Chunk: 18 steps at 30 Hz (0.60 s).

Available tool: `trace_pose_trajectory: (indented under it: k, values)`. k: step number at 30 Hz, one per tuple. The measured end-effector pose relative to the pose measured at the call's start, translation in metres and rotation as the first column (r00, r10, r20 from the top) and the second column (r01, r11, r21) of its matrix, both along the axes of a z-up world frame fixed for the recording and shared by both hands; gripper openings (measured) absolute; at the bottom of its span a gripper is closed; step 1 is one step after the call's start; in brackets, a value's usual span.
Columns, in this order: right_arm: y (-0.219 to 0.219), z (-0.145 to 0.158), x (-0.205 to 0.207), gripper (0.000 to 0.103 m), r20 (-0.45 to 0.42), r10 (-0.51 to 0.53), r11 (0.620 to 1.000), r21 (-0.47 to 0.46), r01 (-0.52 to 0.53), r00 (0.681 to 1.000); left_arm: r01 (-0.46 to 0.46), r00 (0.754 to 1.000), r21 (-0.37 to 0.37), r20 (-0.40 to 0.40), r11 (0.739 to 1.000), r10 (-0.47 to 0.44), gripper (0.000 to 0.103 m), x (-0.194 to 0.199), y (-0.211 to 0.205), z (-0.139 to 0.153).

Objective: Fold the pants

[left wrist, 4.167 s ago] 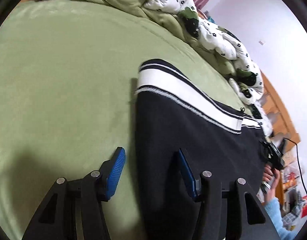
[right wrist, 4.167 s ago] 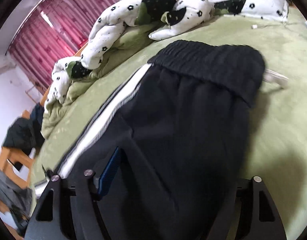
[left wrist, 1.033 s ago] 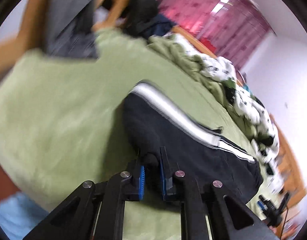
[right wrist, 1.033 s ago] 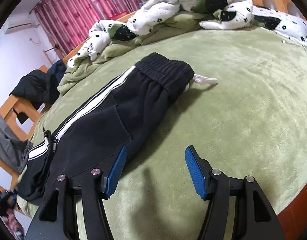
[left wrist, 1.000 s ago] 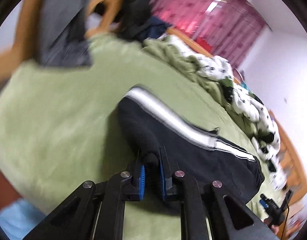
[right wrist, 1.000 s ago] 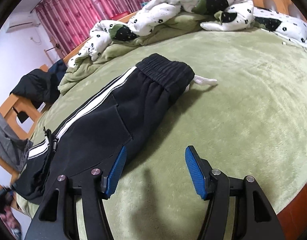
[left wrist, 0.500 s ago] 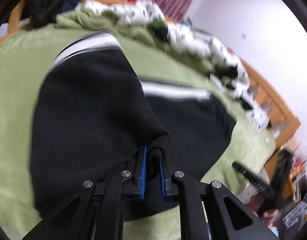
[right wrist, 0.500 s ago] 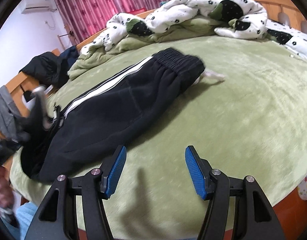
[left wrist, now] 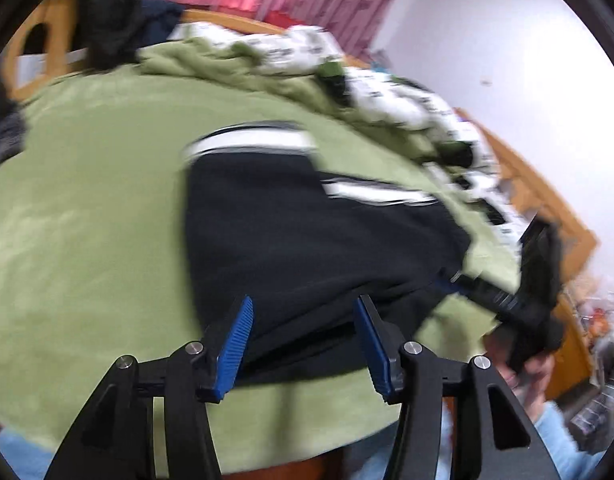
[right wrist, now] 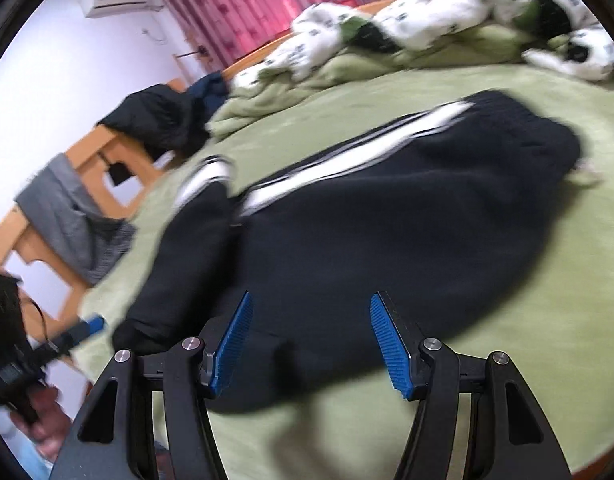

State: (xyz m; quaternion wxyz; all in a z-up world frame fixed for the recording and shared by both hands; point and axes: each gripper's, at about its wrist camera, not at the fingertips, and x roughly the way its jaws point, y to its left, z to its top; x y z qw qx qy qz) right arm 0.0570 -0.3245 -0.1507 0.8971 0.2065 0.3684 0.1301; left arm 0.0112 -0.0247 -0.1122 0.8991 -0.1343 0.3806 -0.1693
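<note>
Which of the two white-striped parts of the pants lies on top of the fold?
The short striped part at the leg end; it lies folded over the pants, while the long stripe lies beneath.

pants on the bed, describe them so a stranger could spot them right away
Start at the green bedspread. The pants lie in its middle, below the spotted white quilt. They are black fleece with white side stripes; the other dark clothes hang on the wooden frame.

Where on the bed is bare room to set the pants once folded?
The bedspread is bare left of the pants, out to the bed's edge. In the right view it is bare right of the pants and before the duvet. The far side is crowded with the duvet.
</note>
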Motion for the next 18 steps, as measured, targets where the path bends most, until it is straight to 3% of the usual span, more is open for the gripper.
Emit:
trace_pose_trajectory:
  k: [4,8,9,11,13,18]
  values:
    - [0.035,-0.008,0.022,0.061,-0.029,0.049,0.992,0.118,-0.045,0.998,0.027,0.997,0.090,-0.077,0.996,-0.020,0.050,-0.011,0.015,-0.027]
    - [0.062,-0.018,0.041,0.061,-0.070,0.069,0.983,0.177,-0.056,0.995,0.023,0.994,0.085,-0.104,0.996,-0.015,0.050,-0.010,0.015,-0.046]
    - [0.067,-0.018,0.044,0.056,-0.073,0.074,0.982,0.181,-0.060,0.995,0.021,0.995,0.075,-0.103,0.997,-0.013,0.050,-0.008,0.015,-0.048]
    - [0.077,-0.013,0.049,0.025,-0.067,0.104,0.981,0.169,-0.091,0.992,0.013,0.996,0.050,-0.084,0.999,-0.008,0.050,-0.004,0.012,-0.048]
    - [0.082,0.000,0.048,0.019,-0.024,0.115,0.986,0.126,-0.111,0.993,0.018,0.997,0.035,-0.078,0.999,-0.015,0.050,0.001,0.006,-0.048]
    - [0.080,0.052,0.044,0.017,0.118,0.165,0.986,0.008,-0.167,0.979,0.023,0.998,0.045,-0.058,0.999,-0.020,0.050,0.012,-0.019,-0.045]
